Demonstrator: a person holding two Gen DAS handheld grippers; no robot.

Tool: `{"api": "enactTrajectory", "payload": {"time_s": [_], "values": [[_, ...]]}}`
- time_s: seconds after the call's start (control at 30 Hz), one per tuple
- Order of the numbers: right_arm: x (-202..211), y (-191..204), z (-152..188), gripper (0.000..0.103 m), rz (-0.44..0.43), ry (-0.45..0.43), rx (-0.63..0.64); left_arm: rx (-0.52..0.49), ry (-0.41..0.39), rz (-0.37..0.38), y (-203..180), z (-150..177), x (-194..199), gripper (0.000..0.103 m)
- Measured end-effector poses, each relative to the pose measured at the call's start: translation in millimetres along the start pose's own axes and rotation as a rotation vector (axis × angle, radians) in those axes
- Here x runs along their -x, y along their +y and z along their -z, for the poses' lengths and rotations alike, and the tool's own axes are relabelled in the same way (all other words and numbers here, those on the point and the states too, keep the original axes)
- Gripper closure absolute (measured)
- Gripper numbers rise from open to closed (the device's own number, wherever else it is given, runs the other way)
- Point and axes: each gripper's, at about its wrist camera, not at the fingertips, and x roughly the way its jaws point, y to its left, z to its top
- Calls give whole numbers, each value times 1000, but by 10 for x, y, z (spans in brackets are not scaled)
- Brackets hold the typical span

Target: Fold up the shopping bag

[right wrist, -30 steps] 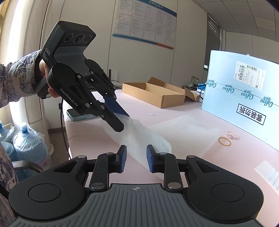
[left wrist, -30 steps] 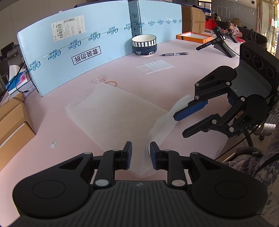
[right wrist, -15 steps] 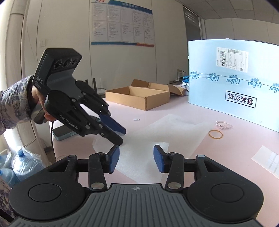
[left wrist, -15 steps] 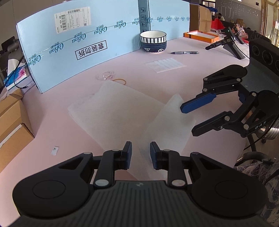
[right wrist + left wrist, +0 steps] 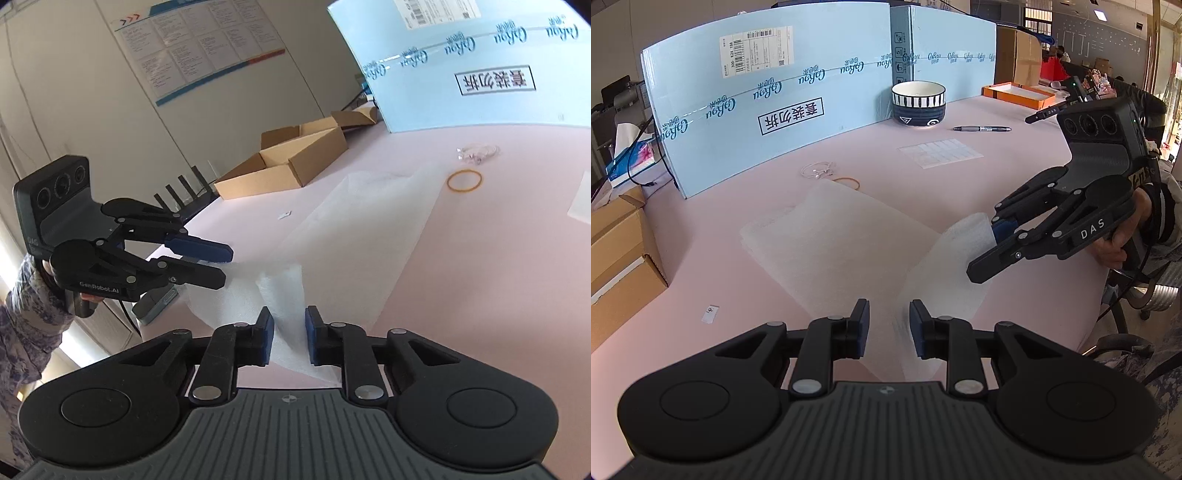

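White, foamy and faintly translucent, the bag [image 5: 842,240] is lying on the pink table [image 5: 713,266] in the middle of the left wrist view. Its flat, matte, roughly rectangular panel is running its long axis from upper left to lower right. The lower right end is lifting off the table in a soft, crumpled fold that is rising toward the right of the frame.

I am watching the right gripper [image 5: 986,251] at mid right. Its jaws have just been closing, and its fingers are pinching the raised edge of the bag between the blue pads.

The left gripper [image 5: 226,266] is sitting at mid left of the right wrist view, its fingers standing a narrow gap apart. The bag's near corner is reaching up to their tips, but I cannot tell whether the pads are pressing on it.

An orange rubber band [image 5: 846,181] is lying just beyond the bag's far end.
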Motion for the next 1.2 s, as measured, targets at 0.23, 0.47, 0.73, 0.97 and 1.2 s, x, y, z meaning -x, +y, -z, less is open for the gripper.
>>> {"api": "enactTrajectory", "payload": {"time_s": [0.23,0.47,0.73,0.97,1.2], "values": [[109,-284,50,101,-52,-36,-285,56,-102,-67,49,31,220,81],[91,-283,17,101,-55,-28,-302,34,-169,-29,-213,80,290,81],[103,-289,52,100,2,-40,-267,-18,-80,-68,-355,187,-223,81],[168,-354,38,95,33,-64,-261,61,-48,-120,-226,280,-355,81],[397,-389,-42,81,94,-139,-236,118,-77,-179,-336,304,-257,81]]}}
